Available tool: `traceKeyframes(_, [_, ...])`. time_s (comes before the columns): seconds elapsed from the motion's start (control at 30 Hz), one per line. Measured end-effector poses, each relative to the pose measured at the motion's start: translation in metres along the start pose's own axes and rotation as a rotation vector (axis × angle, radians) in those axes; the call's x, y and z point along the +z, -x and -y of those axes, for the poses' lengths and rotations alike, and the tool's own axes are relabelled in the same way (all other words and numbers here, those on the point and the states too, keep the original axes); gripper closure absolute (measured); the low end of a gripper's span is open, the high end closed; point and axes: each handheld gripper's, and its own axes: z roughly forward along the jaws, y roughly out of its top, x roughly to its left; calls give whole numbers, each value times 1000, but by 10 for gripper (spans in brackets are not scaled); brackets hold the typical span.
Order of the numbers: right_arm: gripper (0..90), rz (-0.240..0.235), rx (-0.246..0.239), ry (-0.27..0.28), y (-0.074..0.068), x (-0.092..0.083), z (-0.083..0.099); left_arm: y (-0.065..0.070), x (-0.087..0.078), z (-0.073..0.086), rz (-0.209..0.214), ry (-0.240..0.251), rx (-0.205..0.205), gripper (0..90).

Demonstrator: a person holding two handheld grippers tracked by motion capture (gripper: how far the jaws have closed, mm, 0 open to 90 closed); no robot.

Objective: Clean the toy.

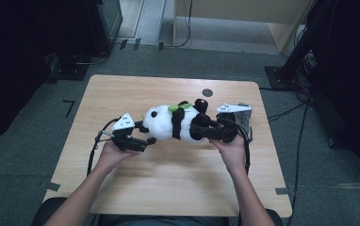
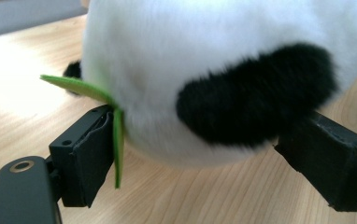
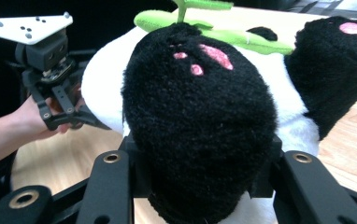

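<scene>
One plush panda (image 1: 178,123) lies on its side at the middle of the frame in the high view, across one wooden tabletop (image 1: 168,179), its white head toward the left and its black feet toward the right. Two claws meet it, one from each end. The left claw (image 1: 143,134) sits at the head; in the left gripper view its two black jaws stand wide apart on either side of the white head (image 2: 223,60), the left jaw touching a green felt leaf (image 2: 118,140), and whether the pads press on the fur I cannot tell. The right claw (image 1: 205,129) is clamped on one black foot (image 3: 200,130), which carries three pink pads; a second black foot (image 3: 335,65) with one pink pad shows at the upper right of the right gripper view. One small dark round mark (image 1: 207,92) sits on the tabletop above the panda.
</scene>
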Motion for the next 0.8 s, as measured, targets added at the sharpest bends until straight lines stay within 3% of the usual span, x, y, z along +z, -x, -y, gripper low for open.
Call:
traceKeyframes(0.1, [553, -31, 12, -13, 3, -1, 0, 6, -1, -2, -13, 43, 58, 98])
traceKeyframes(0.17, [554, -50, 21, -11, 5, -2, 0, 8, 1, -3, -17, 60, 46, 81])
traceKeyframes(0.23, [555, -70, 29, -20, 4, 0, 1, 9, 4, -2, -27, 47, 26, 48])
traceKeyframes(0.33, [558, -73, 4, -73, -3, 11, 3, 15, 8, 2, -96, 18, 30, 28])
traceKeyframes(0.4, [557, -47, -21, -93, -7, 15, 4, 14, 7, 3, -102, 10, 21, 91])
traceKeyframes(0.5, [554, -50, 1, -82, -3, 14, 4, 9, 6, -1, -51, -9, -24, 160])
traceKeyframes(0.6, [547, -42, 7, -81, -1, 13, 5, 11, 6, -2, -62, -32, -20, 235])
traceKeyframes(0.7, [498, -2, -18, -85, -2, 14, 5, 14, 5, -3, -76, -41, -25, 360])
traceKeyframes(0.8, [402, 5, -30, -46, 1, 13, 6, 12, 3, -5, -52, -43, -72, 426])
